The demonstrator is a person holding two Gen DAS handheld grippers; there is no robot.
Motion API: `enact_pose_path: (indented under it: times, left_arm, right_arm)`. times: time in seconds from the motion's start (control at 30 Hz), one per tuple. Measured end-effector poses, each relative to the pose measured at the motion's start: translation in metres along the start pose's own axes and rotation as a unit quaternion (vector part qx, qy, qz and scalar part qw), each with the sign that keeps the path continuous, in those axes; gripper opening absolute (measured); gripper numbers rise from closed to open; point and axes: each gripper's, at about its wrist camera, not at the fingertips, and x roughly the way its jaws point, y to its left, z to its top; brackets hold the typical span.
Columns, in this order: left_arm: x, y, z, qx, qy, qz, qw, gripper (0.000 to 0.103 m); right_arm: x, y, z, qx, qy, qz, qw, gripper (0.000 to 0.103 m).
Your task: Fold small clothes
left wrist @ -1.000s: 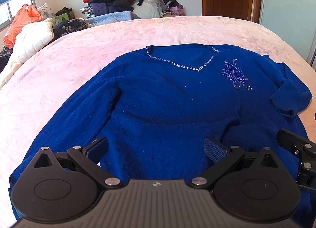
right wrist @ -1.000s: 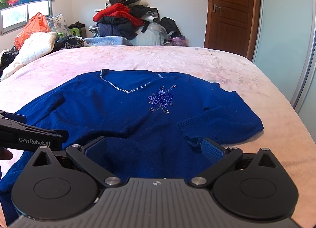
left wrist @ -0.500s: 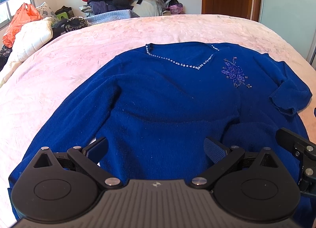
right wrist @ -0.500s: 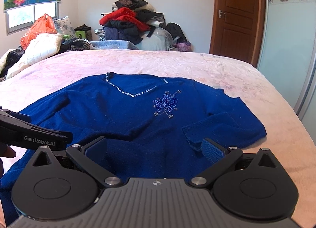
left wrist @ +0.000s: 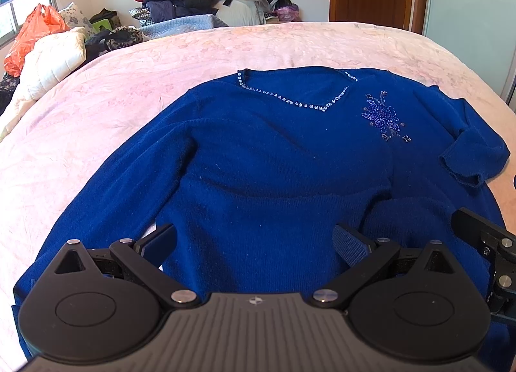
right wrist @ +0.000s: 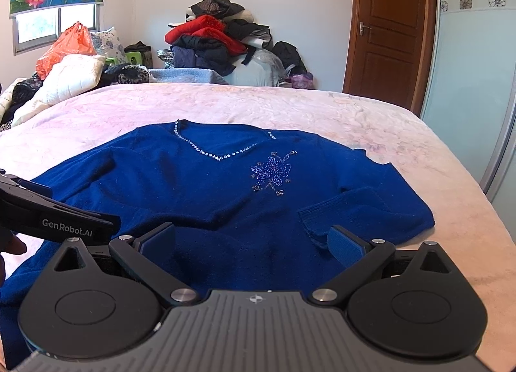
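A dark blue sweater [left wrist: 274,152] with a beaded V-neck and a beaded flower lies face up on the pink bed; it also shows in the right wrist view [right wrist: 200,191]. Its right sleeve [right wrist: 364,210] is folded in across the body, cuff toward the hem. Its left sleeve [left wrist: 106,178] lies stretched out. My left gripper [left wrist: 254,239] is open and empty above the lower hem. My right gripper [right wrist: 254,239] is open and empty above the hem near the folded cuff. Each gripper shows at the edge of the other's view.
The pink bedspread [right wrist: 290,107] spreads around the sweater. A heap of clothes [right wrist: 219,36] is piled against the far wall. A white quilt [right wrist: 71,78] and an orange bag [right wrist: 64,46] lie at the far left. A wooden door [right wrist: 390,30] stands at the right.
Both grippers have tilted or lifted upward, so the sweater sits lower in both views and more of the room shows. The sweater has not moved. Both jaws stay open.
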Motion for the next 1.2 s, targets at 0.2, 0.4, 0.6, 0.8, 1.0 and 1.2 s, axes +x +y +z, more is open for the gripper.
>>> enact_pose_path:
  times: [0.2, 0.4, 0.6, 0.8, 1.0, 1.2]
  left_arm:
    - [0.001, 0.000, -0.001, 0.001, 0.001, 0.002, 1.0000, 0.103]
    - [0.001, -0.003, -0.001, 0.004, 0.001, 0.004, 1.0000, 0.103]
    - [0.001, -0.004, -0.001, 0.003, 0.002, 0.007, 1.0000, 0.103]
    - [0.002, -0.006, 0.000, 0.007, 0.003, 0.009, 0.9999, 0.103]
    - [0.005, -0.008, 0.000, 0.010, 0.000, 0.014, 0.9999, 0.103]
    - [0.011, -0.011, 0.002, 0.013, 0.000, 0.009, 0.9999, 0.103]
  right_arm:
    - [0.001, -0.005, -0.002, 0.014, 0.004, 0.003, 1.000, 0.100]
    - [-0.001, -0.008, -0.003, 0.016, -0.002, 0.011, 1.000, 0.097]
    - [-0.005, -0.014, -0.003, 0.027, -0.018, 0.010, 0.999, 0.097]
    - [-0.003, -0.015, -0.005, 0.023, -0.018, -0.002, 1.000, 0.097]
    - [-0.001, -0.022, -0.006, 0.042, -0.018, 0.007, 0.999, 0.097]
    - [0.005, -0.025, -0.010, 0.041, -0.013, -0.001, 0.999, 0.091]
